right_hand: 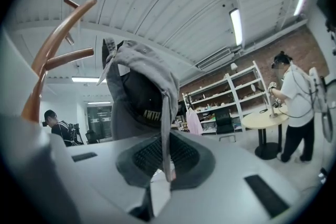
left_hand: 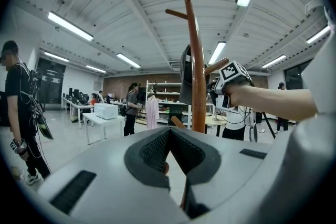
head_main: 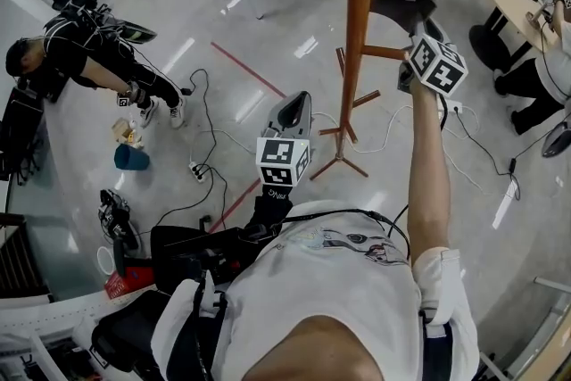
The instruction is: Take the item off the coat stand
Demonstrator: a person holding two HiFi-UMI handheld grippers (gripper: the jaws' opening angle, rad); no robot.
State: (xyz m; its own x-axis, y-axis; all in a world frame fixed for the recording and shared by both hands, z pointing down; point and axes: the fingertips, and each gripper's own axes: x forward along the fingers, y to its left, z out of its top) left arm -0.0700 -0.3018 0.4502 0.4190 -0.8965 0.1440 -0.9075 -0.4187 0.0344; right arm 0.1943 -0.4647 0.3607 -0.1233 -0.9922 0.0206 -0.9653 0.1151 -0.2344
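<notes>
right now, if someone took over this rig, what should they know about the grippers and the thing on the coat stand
Grey item: hanging on an upper peg of the coat stand.
Right gripper: raised at the item. Its strap runs down between the jaws, which look closed on it.
Left gripper: held lower, jaws together, nothing in them.
Done: the reach and, it seems, the grip.
Left: lift the item clear of the peg and bring it away.
</notes>
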